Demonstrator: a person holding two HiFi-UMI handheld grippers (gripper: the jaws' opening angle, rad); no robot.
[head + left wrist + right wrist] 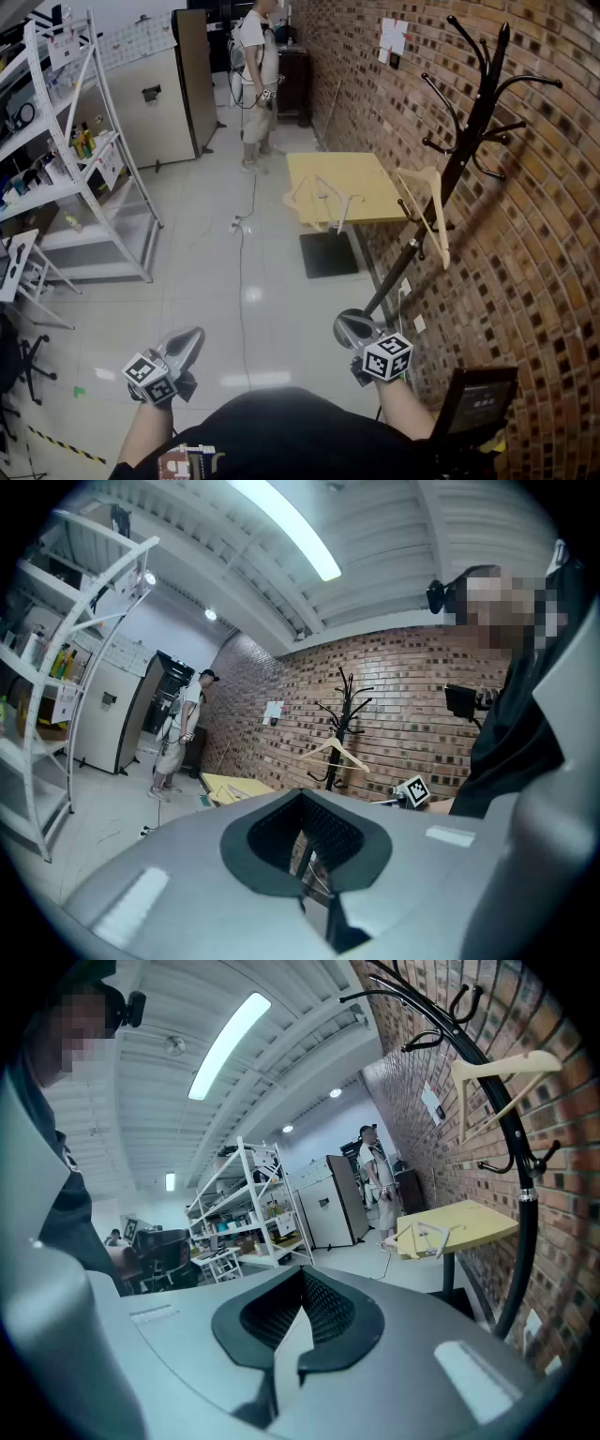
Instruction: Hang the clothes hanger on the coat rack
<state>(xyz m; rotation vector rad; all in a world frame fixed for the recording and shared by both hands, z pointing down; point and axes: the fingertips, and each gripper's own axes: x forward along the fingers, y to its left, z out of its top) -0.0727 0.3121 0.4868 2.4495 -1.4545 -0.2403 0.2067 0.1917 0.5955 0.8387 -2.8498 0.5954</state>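
At my waist, grippers: left gripper (190, 337) and right gripper (343, 328) are both held low and close to my body. Each has its jaws pressed together on nothing.
Task item: one wooden clothes hanger (429, 202) already hangs from a low peg of the coat rack (466, 141), tilted against the pole.
Stock remaining: more hangers (323, 197) lie in a loose pile on the yellow table (366, 173), just beside the rack's base.
Step judged: walk up and fetch the next hanger.
Method advised: spread one gripper and pinch the hanger at the neck, below the hook, so the hook stays free. Carry it level to an empty upper peg and let go only once the peg bears it.
Risk: the piled hangers may snag one another when lifted.
Floor: pale glossy tile (272, 309), with a cable (246, 234) trailing across my path.
Room: brick wall (553, 234) at right, white shelving (89, 159) at left, and a person (256, 75) standing far off.
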